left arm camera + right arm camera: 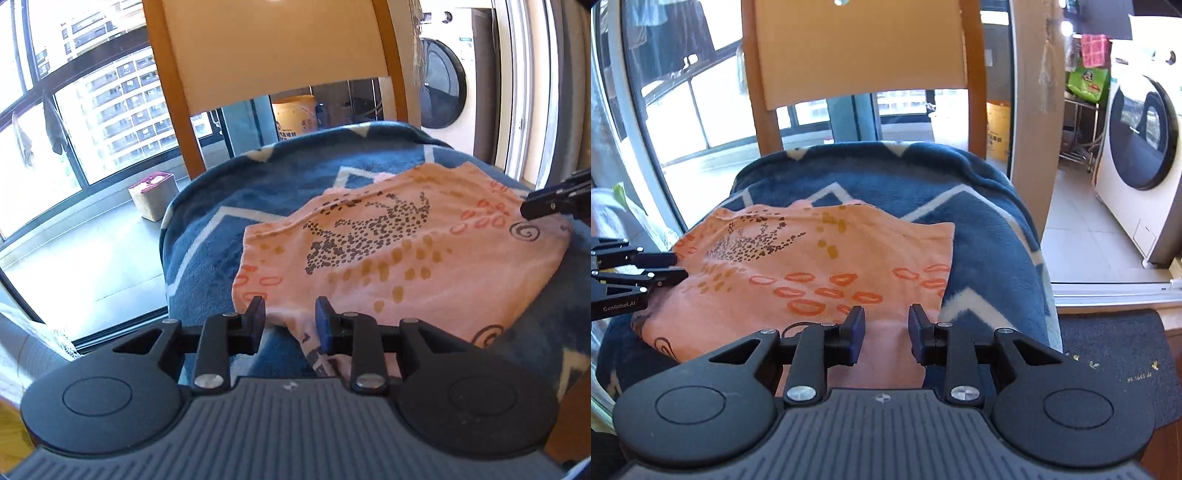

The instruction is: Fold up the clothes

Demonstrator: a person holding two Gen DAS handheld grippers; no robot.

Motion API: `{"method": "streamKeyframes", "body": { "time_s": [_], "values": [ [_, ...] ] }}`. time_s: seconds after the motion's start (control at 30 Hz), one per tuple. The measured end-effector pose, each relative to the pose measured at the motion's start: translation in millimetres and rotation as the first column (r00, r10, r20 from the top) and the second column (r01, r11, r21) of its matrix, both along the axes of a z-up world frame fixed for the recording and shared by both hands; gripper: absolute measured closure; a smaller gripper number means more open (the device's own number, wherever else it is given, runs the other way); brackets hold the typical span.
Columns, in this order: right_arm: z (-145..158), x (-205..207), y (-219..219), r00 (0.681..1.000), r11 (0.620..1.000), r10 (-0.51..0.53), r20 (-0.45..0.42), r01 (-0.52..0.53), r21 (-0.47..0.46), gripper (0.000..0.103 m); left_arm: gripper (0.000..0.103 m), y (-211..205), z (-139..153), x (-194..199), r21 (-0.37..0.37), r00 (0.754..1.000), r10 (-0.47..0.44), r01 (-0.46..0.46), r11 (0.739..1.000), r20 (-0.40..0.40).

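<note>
At nine o'clock on the blanket-covered chair seat, the left gripper (290, 317) has its fingers (661, 259) parted a narrow way around the near-left edge of the pink printed garment (399, 251). The garment lies spread flat on the blue blanket (979, 206), at the centre of the seat. At three o'clock the right gripper (886, 326) stands over the garment's near-right edge, fingers (857, 325) narrowly apart, gripping nothing. A washing machine (1141, 147) stands beyond at two o'clock.

Pink spotted garment (388, 258), navy white-zigzag blanket (221, 236), orange-brown chair (273, 48)
</note>
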State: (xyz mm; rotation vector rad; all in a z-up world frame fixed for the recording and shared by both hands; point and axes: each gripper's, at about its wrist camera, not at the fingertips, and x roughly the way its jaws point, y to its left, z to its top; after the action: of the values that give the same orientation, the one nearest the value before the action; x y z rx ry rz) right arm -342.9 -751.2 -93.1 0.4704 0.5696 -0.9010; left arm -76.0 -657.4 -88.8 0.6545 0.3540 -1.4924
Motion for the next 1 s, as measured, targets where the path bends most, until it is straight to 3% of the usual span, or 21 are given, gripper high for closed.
{"method": "streamKeyframes", "body": {
  "time_s": [0.17, 0.37, 0.57, 0.63, 0.73, 0.8, 0.87, 0.93, 1.0],
  "values": [
    [0, 1, 24, 0.999, 1.000, -0.004, -0.046, 0.005, 0.021, 0.062, 0.077, 16, -16, -14, 0.043, 1.000, 0.002, -0.003, 0.999, 0.016],
    [9, 0, 42, 0.998, 0.999, -0.041, -0.053, 0.041, 0.015, 0.061, 0.077, 38, 3, -16, 0.020, 0.999, 0.031, -0.030, 0.999, -0.032],
    [5, 4, 57, 0.995, 0.999, -0.033, -0.094, 0.037, 0.035, 0.052, 0.077, 51, -4, -22, 0.055, 0.998, 0.031, -0.029, 0.998, -0.048],
    [8, 2, 63, 0.995, 0.998, -0.040, -0.095, 0.044, 0.037, 0.051, 0.072, 58, 2, -22, 0.048, 0.997, 0.040, -0.037, 0.998, -0.065],
    [17, -2, 75, 0.994, 0.998, -0.066, -0.086, 0.068, 0.018, 0.033, 0.065, 68, 13, -25, 0.027, 0.996, 0.048, -0.047, 0.999, -0.070],
    [24, -5, 85, 0.994, 0.996, -0.086, -0.074, 0.086, 0.002, 0.028, 0.057, 75, 20, -25, 0.009, 0.994, 0.064, -0.064, 0.998, -0.087],
    [29, -6, 93, 0.994, 0.995, -0.096, -0.057, 0.096, 0.004, 0.017, 0.050, 80, 25, -28, 0.002, 0.992, 0.074, -0.074, 0.997, -0.106],
    [31, -5, 100, 0.994, 0.995, -0.098, -0.046, 0.098, 0.006, 0.015, 0.042, 84, 26, -30, 0.001, 0.990, 0.077, -0.078, 0.997, -0.120],
    [30, 0, 103, 0.995, 0.995, -0.092, -0.045, 0.093, 0.020, 0.015, 0.042, 86, 25, -33, 0.006, 0.988, 0.073, -0.072, 0.997, -0.136]
  ]
}}
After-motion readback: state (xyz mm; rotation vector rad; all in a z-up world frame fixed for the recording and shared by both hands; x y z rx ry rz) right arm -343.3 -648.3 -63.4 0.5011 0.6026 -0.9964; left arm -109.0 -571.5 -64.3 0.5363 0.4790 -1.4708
